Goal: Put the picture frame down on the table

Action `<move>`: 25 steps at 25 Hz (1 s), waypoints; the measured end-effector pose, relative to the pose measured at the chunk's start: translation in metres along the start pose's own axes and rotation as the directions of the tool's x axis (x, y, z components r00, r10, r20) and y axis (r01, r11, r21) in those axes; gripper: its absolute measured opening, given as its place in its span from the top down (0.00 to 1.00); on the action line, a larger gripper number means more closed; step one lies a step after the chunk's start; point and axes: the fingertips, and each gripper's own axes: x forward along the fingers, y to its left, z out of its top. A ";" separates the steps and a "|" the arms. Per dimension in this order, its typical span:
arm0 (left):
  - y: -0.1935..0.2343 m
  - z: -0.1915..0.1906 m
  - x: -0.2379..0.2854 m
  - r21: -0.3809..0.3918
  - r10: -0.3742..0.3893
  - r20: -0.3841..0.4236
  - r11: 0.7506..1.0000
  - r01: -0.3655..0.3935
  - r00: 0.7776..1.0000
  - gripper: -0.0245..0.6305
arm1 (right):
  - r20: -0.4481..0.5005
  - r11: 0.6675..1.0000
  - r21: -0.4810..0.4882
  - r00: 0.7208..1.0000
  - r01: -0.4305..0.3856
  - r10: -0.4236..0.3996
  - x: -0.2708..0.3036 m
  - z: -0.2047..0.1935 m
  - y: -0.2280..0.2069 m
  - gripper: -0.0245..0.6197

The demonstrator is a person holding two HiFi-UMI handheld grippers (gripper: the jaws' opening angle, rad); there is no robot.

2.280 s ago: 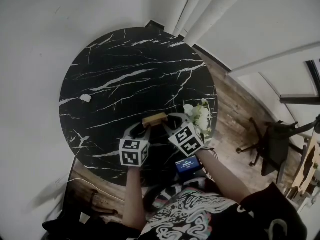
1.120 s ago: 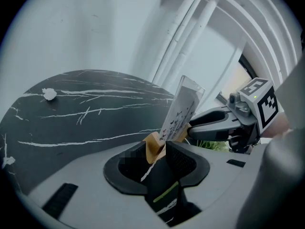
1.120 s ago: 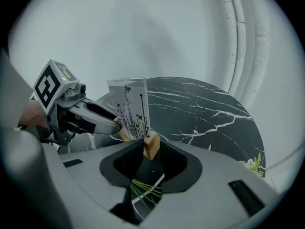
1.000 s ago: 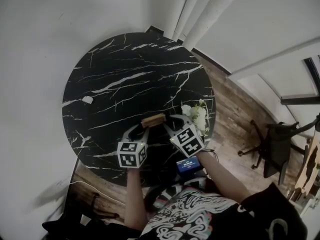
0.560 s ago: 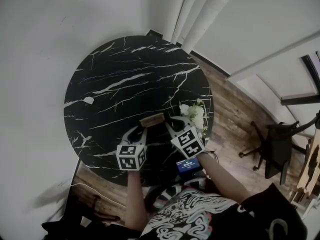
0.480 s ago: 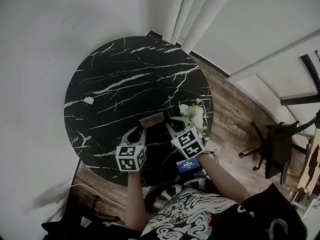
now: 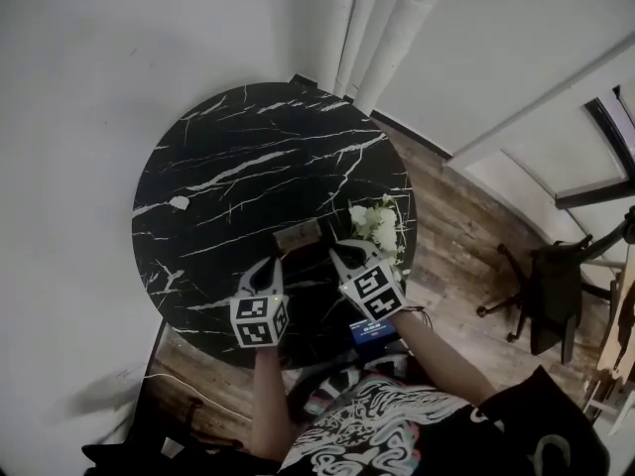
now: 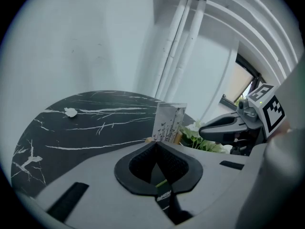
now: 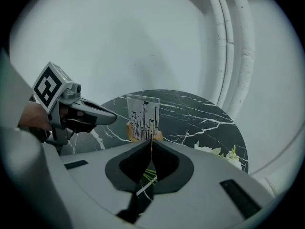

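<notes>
While the left tongs [image 7: 270, 264] and right tongs [image 7: 342, 253], just pressed together, pinch nothing, the picture frame [image 7: 298, 234] just ahead looks light, stiff and breakable, best held by its wooden base [image 9: 129, 128].

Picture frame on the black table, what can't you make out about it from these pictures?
- Head view: the picture frame is too small for its print to be read.
- Left gripper view: the frame's foot is mostly hidden behind the shut left gripper.
- Right gripper view: the shut right gripper covers the middle of the foot, so whether it sits flat is unclear.
- The frame's far side shows in no view.
</notes>
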 end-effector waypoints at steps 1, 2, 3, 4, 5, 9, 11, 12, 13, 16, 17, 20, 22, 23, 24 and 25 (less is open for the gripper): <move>-0.001 0.001 -0.002 0.006 0.003 0.004 1.000 -0.003 1.000 0.94 | 0.004 1.000 -0.004 1.000 0.005 -0.005 -0.003 0.000 0.001 0.93; -0.002 0.002 -0.004 0.012 0.009 0.011 1.000 -0.009 1.000 0.94 | 0.008 1.000 -0.006 1.000 0.010 -0.010 -0.005 0.001 0.001 0.93; -0.002 0.003 -0.007 0.019 0.016 0.019 1.000 -0.017 1.000 0.94 | 0.015 1.000 -0.005 1.000 0.016 -0.016 -0.008 0.001 0.001 0.93; -0.003 0.004 -0.010 0.026 0.025 0.028 0.999 -0.025 0.999 0.94 | 0.025 1.000 0.001 0.999 0.024 -0.024 -0.011 0.003 0.001 0.93; -0.003 0.005 -0.013 0.034 0.032 0.038 0.999 -0.033 0.999 0.94 | 0.039 0.999 0.013 0.999 0.031 -0.032 -0.015 0.005 0.001 0.93; -0.009 0.011 -0.026 0.060 0.041 0.078 0.997 -0.046 0.996 0.94 | 0.102 0.998 0.034 0.993 0.048 -0.051 -0.031 0.016 0.005 0.93; -0.012 0.013 -0.032 0.066 0.042 0.094 0.997 -0.048 0.995 0.94 | 0.120 0.998 0.028 0.991 0.052 -0.055 -0.037 0.020 0.007 0.93; -0.013 0.015 -0.035 0.066 0.042 0.106 0.997 -0.049 0.993 0.94 | 0.131 0.998 0.031 0.990 0.055 -0.058 -0.040 0.022 0.008 0.93; -0.014 0.018 -0.038 0.063 0.042 0.122 0.997 -0.050 0.992 0.94 | 0.147 0.998 0.039 0.987 0.057 -0.063 -0.044 0.024 0.008 0.93; -0.016 0.026 -0.048 0.043 0.038 0.175 0.998 -0.046 0.984 0.94 | 0.197 0.995 0.080 0.977 0.065 -0.080 -0.057 0.031 0.008 0.93; -0.017 0.028 -0.051 0.038 0.039 0.185 0.998 -0.046 0.982 0.94 | 0.208 0.994 0.089 0.975 0.065 -0.082 -0.061 0.031 0.008 0.93; -0.016 0.034 -0.057 0.027 0.047 0.215 0.998 -0.054 0.975 0.94 | 0.213 0.994 0.084 0.974 0.064 -0.080 -0.066 0.029 0.010 0.93; -0.017 0.039 -0.061 0.032 0.048 0.237 0.998 -0.057 0.970 0.94 | 0.213 0.994 0.075 0.973 0.074 -0.089 -0.069 0.030 0.010 0.93; -0.018 0.041 -0.063 0.040 0.046 0.244 0.998 -0.057 0.969 0.94 | 0.215 0.994 0.071 0.972 0.082 -0.096 -0.071 0.030 0.009 0.93; -0.020 0.042 -0.064 0.050 0.043 0.249 0.997 -0.057 0.968 0.94 | 0.217 0.994 0.068 0.971 0.089 -0.102 -0.072 0.031 0.009 0.93; -0.022 0.043 -0.066 0.058 0.040 0.253 0.997 -0.057 0.967 0.94 | 0.219 0.993 0.066 0.970 0.093 -0.106 -0.074 0.031 0.010 0.93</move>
